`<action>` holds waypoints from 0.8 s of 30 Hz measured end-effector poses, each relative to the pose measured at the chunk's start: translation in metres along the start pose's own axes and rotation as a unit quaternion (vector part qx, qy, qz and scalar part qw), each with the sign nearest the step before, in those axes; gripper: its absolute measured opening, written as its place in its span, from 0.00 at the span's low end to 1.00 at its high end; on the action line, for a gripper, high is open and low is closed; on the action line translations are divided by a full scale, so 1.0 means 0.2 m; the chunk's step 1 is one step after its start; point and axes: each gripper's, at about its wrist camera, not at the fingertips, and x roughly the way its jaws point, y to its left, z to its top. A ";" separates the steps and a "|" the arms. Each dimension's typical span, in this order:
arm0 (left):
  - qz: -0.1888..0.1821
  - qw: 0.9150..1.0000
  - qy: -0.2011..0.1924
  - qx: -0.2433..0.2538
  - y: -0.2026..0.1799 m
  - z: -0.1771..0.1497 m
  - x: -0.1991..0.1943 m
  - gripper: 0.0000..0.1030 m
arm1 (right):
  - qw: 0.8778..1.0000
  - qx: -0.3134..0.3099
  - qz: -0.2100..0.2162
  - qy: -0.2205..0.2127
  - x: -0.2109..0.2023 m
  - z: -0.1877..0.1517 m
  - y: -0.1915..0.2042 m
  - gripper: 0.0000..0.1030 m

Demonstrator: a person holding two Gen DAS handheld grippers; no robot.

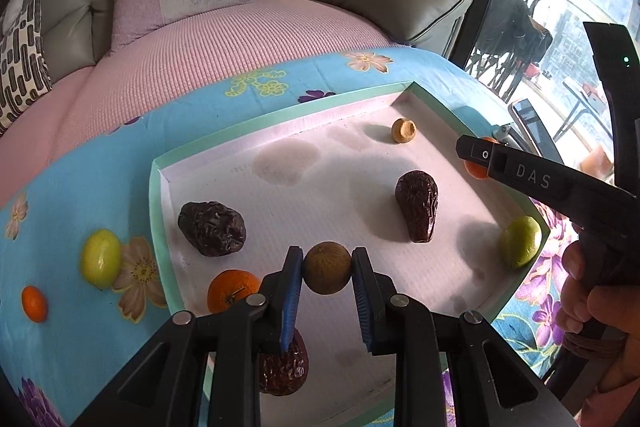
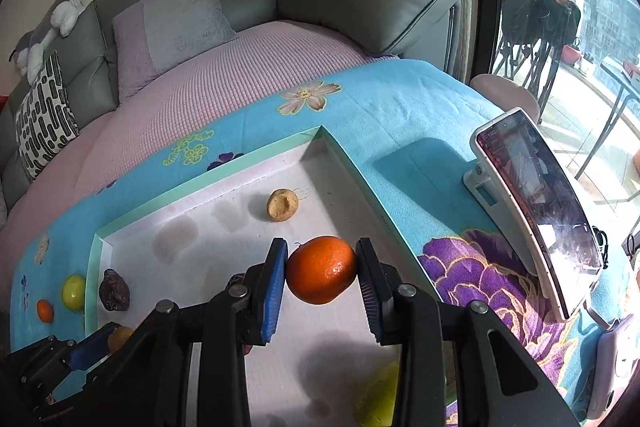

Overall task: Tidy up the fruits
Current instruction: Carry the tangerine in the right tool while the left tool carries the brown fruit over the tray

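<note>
Left claw point(image 1: 326, 269) clamped on a round brownish-green fruit point(image 1: 327, 267), blue pads touching both its sides, held just above the near part of the shallow white tray with mint-green rim point(image 1: 280, 119).

Right claw point(image 2: 321, 269) clamped on a small orange tangerine point(image 2: 321, 269), held over the tray's right side, near the right rim. In the left wrist view that claw reaches in from the right edge, a hand point(image 1: 592, 303) on its grip.

Tray sits on a table under a blue floral cloth point(image 1: 72, 187).

In the tray:
- tan round fruit with a dented top point(image 1: 403, 130), towards the far right corner
- dark wrinkled date point(image 1: 417, 205), right of centre
- second dark wrinkled date point(image 1: 212, 229), near the left rim
- another orange tangerine point(image 1: 230, 290), near left corner
- third dark date point(image 1: 284, 367), partly hidden under the left claw
- yellow-green round fruit point(image 1: 520, 241), against the right rim

On the cloth, left of the tray: a yellow-green oval fruit point(image 1: 101, 258) and a small orange fruit point(image 1: 34, 303), apart from each other.

A white-cased phone on a stand point(image 2: 536, 211) stands on the cloth near the table's right edge, screen lit. Grey sofa with a pink cover point(image 2: 224, 75) lies beyond the far edge.
</note>
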 end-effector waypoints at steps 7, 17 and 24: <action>0.009 1.000 0.014 0.001 0.01 0.01 0.07 0.26 | 1.000 -0.015 0.003 0.007 0.05 -0.01 0.03 0.36; 0.009 0.999 0.032 -0.001 0.01 -0.01 0.13 0.26 | 0.999 -0.024 -0.002 0.029 0.12 -0.04 0.05 0.36; 0.008 0.999 0.042 -0.001 0.01 -0.03 0.15 0.26 | 0.999 -0.026 -0.006 0.038 0.13 -0.05 0.05 0.36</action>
